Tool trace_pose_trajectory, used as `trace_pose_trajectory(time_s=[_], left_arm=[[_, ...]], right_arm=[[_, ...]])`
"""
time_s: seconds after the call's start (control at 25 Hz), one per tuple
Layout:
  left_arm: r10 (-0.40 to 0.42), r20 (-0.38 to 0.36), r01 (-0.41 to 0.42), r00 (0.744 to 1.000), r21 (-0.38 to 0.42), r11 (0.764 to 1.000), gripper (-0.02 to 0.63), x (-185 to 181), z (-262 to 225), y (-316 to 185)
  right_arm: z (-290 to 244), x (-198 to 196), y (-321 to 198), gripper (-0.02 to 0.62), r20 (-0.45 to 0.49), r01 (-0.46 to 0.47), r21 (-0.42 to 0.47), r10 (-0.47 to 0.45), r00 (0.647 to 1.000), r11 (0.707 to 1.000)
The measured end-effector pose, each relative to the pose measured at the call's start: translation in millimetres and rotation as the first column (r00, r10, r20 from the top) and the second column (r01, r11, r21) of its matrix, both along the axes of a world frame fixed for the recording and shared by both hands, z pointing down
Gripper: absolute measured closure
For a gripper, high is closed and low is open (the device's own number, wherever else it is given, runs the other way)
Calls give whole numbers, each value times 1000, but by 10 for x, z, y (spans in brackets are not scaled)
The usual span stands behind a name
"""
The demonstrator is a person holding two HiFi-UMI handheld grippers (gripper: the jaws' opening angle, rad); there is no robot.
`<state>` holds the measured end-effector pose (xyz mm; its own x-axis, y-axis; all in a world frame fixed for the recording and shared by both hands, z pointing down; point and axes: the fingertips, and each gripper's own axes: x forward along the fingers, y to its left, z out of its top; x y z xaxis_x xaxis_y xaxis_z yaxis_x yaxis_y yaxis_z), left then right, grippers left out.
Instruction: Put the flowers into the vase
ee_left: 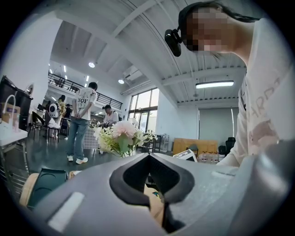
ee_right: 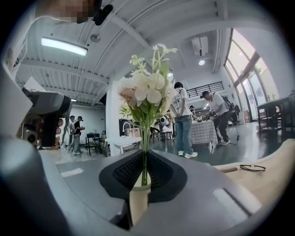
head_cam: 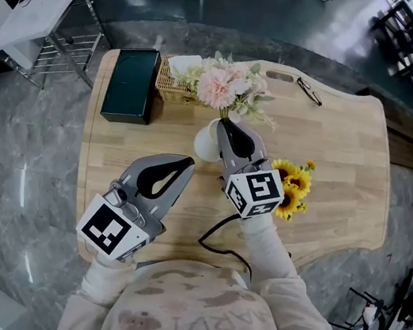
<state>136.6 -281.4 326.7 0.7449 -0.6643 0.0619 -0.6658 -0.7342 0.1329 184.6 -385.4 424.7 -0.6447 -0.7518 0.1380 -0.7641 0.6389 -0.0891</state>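
Pink-and-white artificial flower bunch (head_cam: 218, 86) stands in the white cylindrical vase (head_cam: 205, 144), centre frame.
Right gripper (head_cam: 223, 123) pinches its green stem (ee_right: 144, 163) just above the vase rim; left gripper (head_cam: 189, 163), lower left, is closed and empty.

Flowers (head_cam: 220, 87) in vase (head_cam: 206, 141), box (head_cam: 131, 84) left, sunflowers (head_cam: 294, 183) right, on table (head_cam: 343, 156)

Holding left claw (head_cam: 189, 163) shut and empty at lower left; pinching a flower stem (ee_right: 144, 156) in right claw (head_cam: 224, 123), centre frame.
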Motion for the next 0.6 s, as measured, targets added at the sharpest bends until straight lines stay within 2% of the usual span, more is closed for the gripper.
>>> trace_pose_trajectory(time_s=[0.16, 0.44, 0.6], left_arm=[[1, 2, -1, 1000, 0, 1000, 606, 11, 6, 1], [5, 3, -5, 1000, 1, 1000, 606, 10, -16, 27], [12, 1, -12, 1000, 6, 1000, 606, 50, -31, 62]], right_arm=[[82, -3, 31, 542, -93, -8, -11, 7, 996, 1000], [97, 38, 138, 474, -203, -51, -76, 34, 979, 996], [110, 97, 235, 463, -188, -65, -144, 37, 981, 987]])
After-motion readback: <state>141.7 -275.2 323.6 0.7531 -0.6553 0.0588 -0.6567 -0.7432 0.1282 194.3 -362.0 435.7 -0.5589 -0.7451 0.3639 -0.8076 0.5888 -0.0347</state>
